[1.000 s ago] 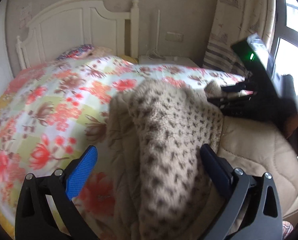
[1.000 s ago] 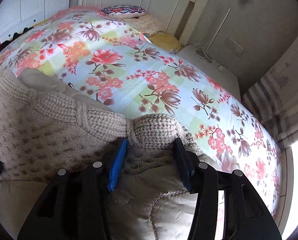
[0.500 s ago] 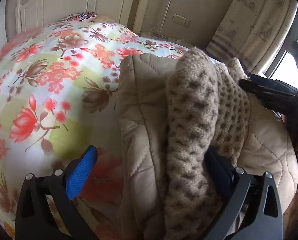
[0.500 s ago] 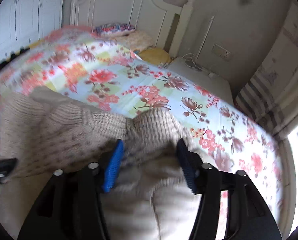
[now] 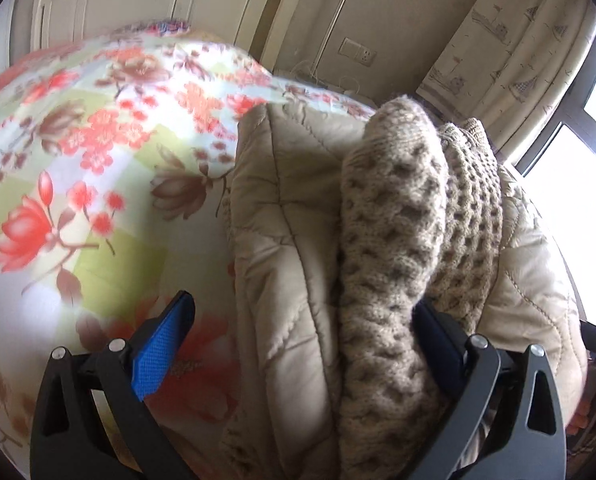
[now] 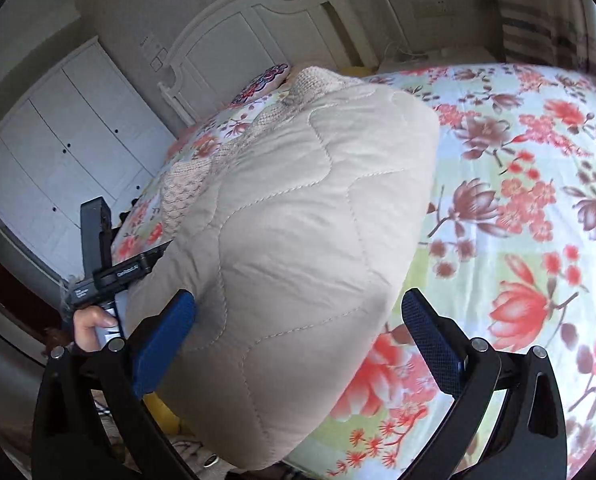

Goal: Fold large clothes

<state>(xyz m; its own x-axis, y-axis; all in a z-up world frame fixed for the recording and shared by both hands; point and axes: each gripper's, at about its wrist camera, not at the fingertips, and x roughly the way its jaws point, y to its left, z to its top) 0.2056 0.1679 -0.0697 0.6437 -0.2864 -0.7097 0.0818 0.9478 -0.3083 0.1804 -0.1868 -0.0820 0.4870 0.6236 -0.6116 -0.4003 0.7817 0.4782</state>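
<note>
A beige quilted jacket (image 5: 286, 240) with knitted sleeves (image 5: 393, 232) lies folded on a floral bedspread (image 5: 78, 168). My left gripper (image 5: 301, 344) is open, its fingers spread around the folded edge of jacket and knit. In the right wrist view the quilted side of the jacket (image 6: 298, 240) bulges up between the fingers of my right gripper (image 6: 298, 336), which is open and not clamped on it. The left gripper's body (image 6: 98, 256) and the hand holding it show beyond the jacket at left.
A white headboard (image 6: 258, 28) and a patterned pillow (image 6: 264, 80) stand at the bed's head. White wardrobe doors (image 6: 58, 152) are at left. A curtain (image 5: 509, 40) and a bright window (image 5: 577, 184) are at right. The floral bedspread (image 6: 517, 200) extends to the right.
My right gripper has let go of the knitted sleeve, opened wide and swung round to the quilted side. My left gripper has shifted closer over the fold and stays open.
</note>
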